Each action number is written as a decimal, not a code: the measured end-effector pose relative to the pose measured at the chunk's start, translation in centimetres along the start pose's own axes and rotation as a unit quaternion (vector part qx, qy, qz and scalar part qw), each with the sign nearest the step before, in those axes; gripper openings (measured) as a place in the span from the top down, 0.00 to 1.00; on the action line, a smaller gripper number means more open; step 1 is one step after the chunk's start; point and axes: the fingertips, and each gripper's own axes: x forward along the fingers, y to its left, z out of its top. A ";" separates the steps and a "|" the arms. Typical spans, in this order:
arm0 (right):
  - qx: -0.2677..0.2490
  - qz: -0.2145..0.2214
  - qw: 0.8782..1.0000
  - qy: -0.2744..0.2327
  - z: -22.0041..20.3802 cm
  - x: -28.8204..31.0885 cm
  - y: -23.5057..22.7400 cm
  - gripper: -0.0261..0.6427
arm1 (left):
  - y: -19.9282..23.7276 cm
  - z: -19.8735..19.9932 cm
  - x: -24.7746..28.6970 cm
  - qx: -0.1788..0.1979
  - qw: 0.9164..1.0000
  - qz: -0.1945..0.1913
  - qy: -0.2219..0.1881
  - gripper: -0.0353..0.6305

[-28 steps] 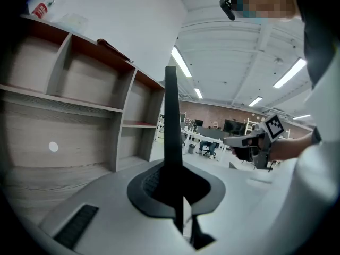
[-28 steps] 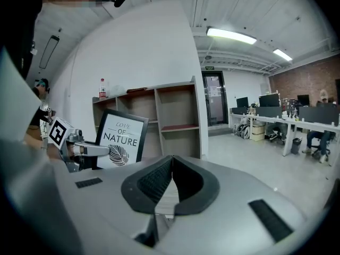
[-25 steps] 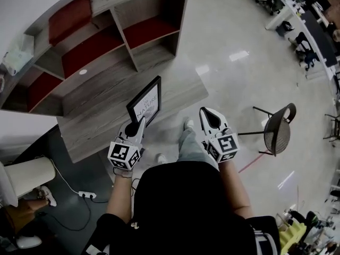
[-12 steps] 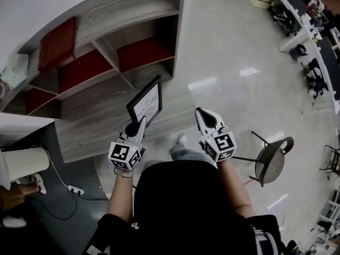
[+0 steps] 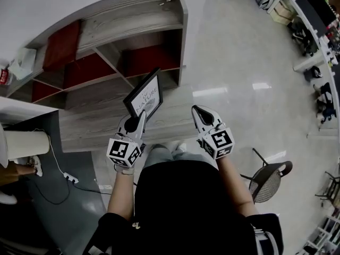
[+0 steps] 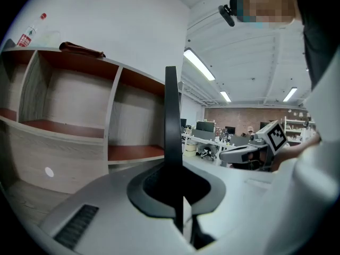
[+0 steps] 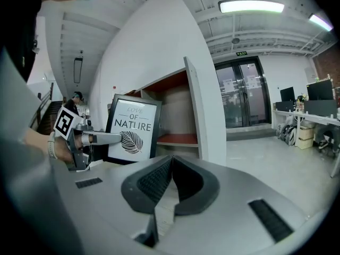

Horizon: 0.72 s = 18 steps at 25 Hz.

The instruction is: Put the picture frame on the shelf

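A black picture frame [image 5: 144,94] with a white print reading "NATURE" stands upright in my left gripper [image 5: 139,117], which is shut on its lower edge. The left gripper view shows the frame [image 6: 171,121] edge-on, rising straight from between the jaws. From the right gripper view, the frame's front [image 7: 132,128] and the left gripper [image 7: 101,138] appear at left. My right gripper [image 5: 200,112] is shut and holds nothing, its tips together [image 7: 171,159]. The grey wooden shelf unit [image 5: 101,49] with red compartment backs lies just ahead of both grippers.
A low grey platform [image 5: 106,122] runs along the shelf's base. A black mesh chair [image 5: 267,180] stands at the right on the glossy floor. A power strip with cable [image 5: 69,179] lies lower left. Desks and office chairs [image 5: 313,31] fill the far right.
The person has stepped toward the shelf, so it now sits nearer and more square ahead. The frame stays upright in the left gripper. The chair has slid toward the lower right.
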 end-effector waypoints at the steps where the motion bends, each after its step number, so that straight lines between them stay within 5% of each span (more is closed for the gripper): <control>1: 0.000 0.006 1.000 -0.001 0.2 0.5 0.0 0.97 | 0.2 0.5 0.1 0.001 1.000 0.006 -0.004 0.92; 18: -0.030 0.042 0.999 -0.013 5.7 9.2 1.5 0.97 | 9.6 5.0 2.4 0.007 0.990 0.127 -0.064 0.92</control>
